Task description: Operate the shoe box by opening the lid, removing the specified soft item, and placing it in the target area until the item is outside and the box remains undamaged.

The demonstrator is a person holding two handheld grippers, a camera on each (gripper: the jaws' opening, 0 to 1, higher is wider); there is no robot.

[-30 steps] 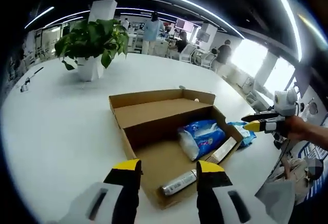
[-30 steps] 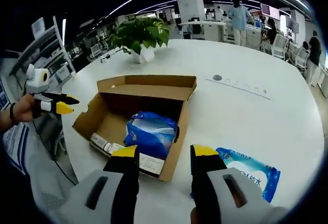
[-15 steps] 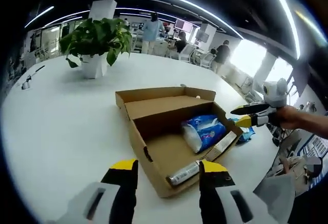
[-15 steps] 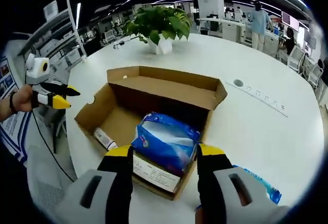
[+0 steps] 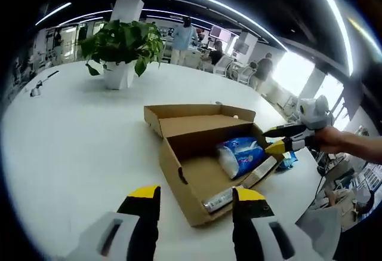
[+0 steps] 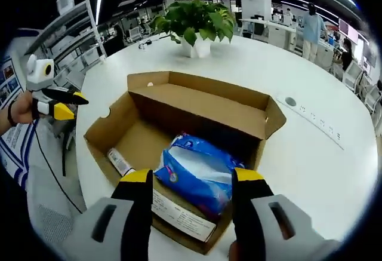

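The shoe box (image 6: 179,147) sat open on the white table (image 5: 77,147), the blue soft pack (image 6: 200,171) inside. The right gripper (image 6: 191,180), jaws spread, should descend centrally, clearing the cardboard wall; the left gripper (image 5: 194,192) waited unclenched.

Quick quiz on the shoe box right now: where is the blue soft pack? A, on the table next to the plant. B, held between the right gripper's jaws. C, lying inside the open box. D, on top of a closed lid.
C: the blue pack lies inside the open box, lid folded back, with the right gripper open just short of it.
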